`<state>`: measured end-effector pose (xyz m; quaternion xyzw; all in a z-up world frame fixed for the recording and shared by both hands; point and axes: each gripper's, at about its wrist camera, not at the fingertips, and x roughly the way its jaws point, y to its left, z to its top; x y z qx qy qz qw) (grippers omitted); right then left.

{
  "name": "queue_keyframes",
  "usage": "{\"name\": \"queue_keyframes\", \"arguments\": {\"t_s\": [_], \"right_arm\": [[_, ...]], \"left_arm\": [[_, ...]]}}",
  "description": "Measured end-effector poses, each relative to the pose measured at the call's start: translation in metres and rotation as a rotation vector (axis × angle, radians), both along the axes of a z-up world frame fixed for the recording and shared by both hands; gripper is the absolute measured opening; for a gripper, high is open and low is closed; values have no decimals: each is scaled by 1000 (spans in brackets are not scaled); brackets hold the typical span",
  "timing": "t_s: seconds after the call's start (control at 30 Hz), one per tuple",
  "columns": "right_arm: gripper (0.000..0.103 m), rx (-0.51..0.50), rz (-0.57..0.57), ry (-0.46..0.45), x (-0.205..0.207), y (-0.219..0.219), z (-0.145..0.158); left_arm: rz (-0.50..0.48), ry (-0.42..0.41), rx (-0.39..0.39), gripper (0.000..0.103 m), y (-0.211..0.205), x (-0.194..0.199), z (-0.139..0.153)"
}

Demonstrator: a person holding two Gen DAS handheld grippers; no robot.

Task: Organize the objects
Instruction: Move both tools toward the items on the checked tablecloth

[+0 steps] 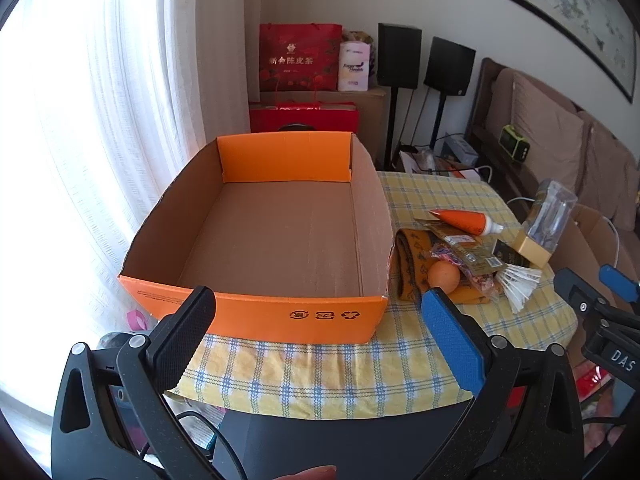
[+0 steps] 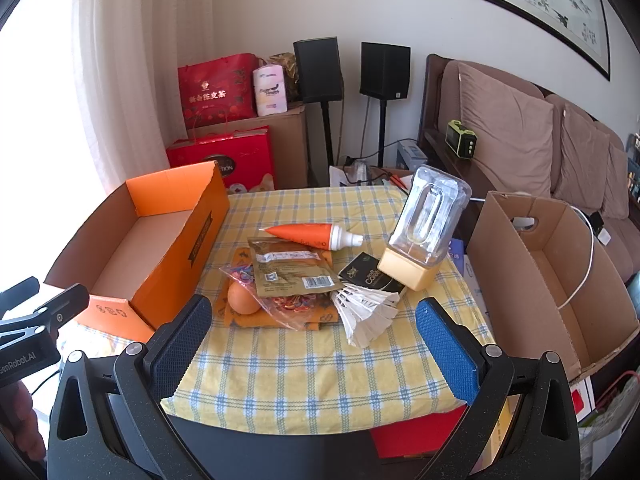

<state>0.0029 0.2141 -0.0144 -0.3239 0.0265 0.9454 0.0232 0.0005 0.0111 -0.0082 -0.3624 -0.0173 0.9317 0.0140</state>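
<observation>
Both claws are hanging spread wide with nothing between the pads: left gripper (image 1: 320,334) is pointing down at the orange cardboard box (image 1: 260,314), right gripper (image 2: 314,344) at the clutter pile. Box is sitting empty on the left of the yellow checked tablecloth (image 2: 312,372). Pile is lying just right of it: orange tube (image 2: 310,236) resting on a tan foil pouch (image 2: 292,270), clear bag of coloured bands (image 2: 286,308) overlapping an orange ball (image 2: 242,298), white shuttlecock (image 2: 368,314) touching a dark sachet (image 2: 370,276), clear lamp with yellow base (image 2: 422,232) tilting on that sachet. Orange patterned cloth (image 1: 408,268) is lying mostly buried under the pile. Pouch print is too small to read. Brown open carton (image 2: 548,276) is standing off the table's right edge, partly cut off.
</observation>
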Motion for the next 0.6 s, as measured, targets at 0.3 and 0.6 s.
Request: {"name": "queue_keyframes", "arguments": {"t_s": [0.3,0.6], "right_arm": [[103,-1,-8,2,0,6,1],[103,-1,-29,3,-2,13,1]], "left_arm": [[-45,14,51,103,0,-4,1],[-75,39,52,103,7,-8,3]]}}
